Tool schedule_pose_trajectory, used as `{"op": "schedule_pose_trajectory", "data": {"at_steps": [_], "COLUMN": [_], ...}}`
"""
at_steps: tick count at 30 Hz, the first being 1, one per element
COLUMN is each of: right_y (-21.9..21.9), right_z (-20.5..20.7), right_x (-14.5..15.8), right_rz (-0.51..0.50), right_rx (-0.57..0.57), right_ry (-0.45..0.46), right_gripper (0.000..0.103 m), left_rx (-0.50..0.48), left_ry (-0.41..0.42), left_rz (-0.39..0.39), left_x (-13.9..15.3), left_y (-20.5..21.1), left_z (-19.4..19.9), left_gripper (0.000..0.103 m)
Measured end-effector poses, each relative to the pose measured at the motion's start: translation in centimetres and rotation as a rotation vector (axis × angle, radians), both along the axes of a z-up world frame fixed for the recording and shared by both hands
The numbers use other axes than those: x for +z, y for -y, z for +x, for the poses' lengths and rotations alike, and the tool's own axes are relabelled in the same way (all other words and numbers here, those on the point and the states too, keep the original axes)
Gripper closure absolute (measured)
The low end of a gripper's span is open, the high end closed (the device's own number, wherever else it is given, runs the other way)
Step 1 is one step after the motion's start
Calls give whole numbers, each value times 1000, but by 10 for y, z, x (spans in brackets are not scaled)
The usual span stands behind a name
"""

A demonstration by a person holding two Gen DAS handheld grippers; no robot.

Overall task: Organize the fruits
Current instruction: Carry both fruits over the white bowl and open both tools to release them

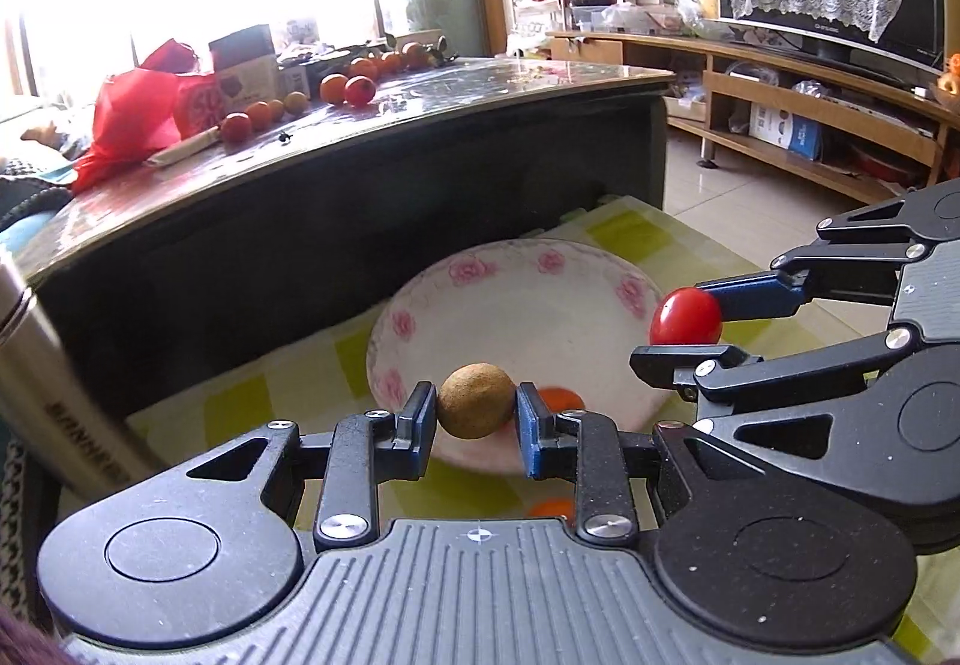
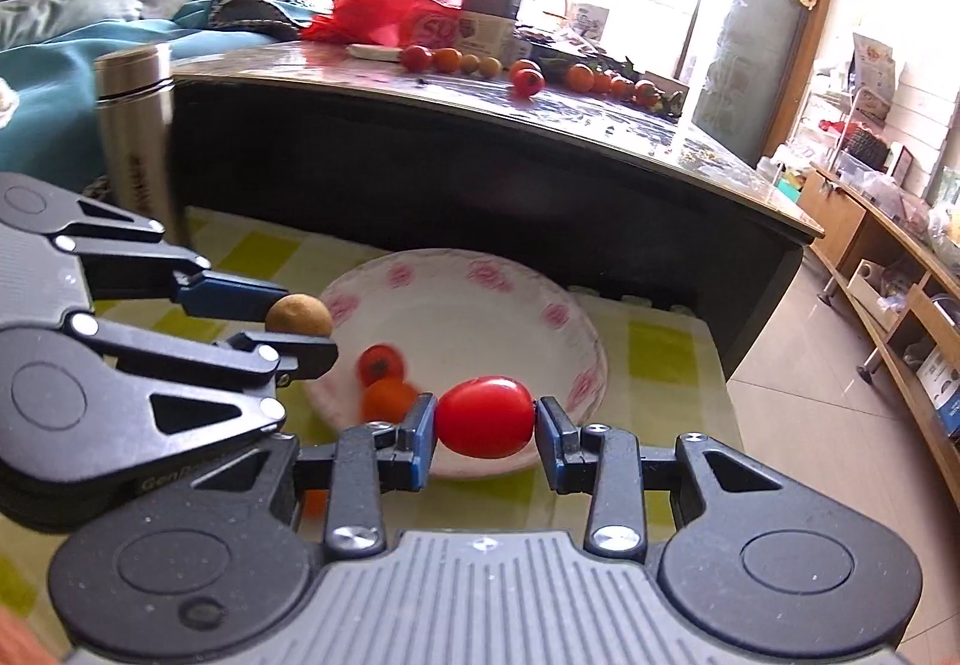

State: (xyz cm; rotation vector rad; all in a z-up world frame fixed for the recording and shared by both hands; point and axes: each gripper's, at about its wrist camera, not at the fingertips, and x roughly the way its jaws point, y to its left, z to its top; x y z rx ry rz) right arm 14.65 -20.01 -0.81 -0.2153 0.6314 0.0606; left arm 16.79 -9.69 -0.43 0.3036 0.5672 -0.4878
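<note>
Left gripper clamped on a brown round fruit, pinched between both blue pads, held just above the near rim of the bowl. Right gripper clamped on a red oval tomato, squeezed end to end, also over the bowl's near edge. Both claws side by side, right one reaching in from the right in the left wrist view, tomato showing at its tips.

Beyond, big and dark: a glossy-topped coffee table, long and low, carrying a row of orange and red fruits, a crumpled red plastic bag and a dark box. Under the claws, a yellow-and-white checked cloth spread on a lower surface. On that cloth, a white bowl with pink flowers, wide and shallow. At the left edge, a steel flask, upright on the cloth near the bowl.

Inside the bowl, near the front: two small orange-red fruits, blurred, touching each other. One more orange fruit on the cloth, just outside the bowl, half hidden behind the left gripper's linkage.
</note>
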Motion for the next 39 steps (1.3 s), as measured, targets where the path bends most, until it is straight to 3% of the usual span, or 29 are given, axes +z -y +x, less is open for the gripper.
{"op": "schedule_pose_trajectory", "data": {"at_steps": [15,23,31,39], "right_y": [16,19,22,35], "right_z": [61,66,61,44], "right_x": [-28,-32,-18,17], "right_rz": [1,-3,8,72], "right_rx": [-28,-32,-61,-109], "right_ry": [-35,-43,6,57], "right_gripper": [61,61,57,57], "left_rx": [22,32,66,97], "left_ry": [-30,-26,-2,13], "left_rz": [29,30,8,-41], "left_x": [-24,-20,-1,29], "left_y": [15,14,-6,-34], "left_z": [54,55,49,30], "left_gripper": [68,58,53,51]}}
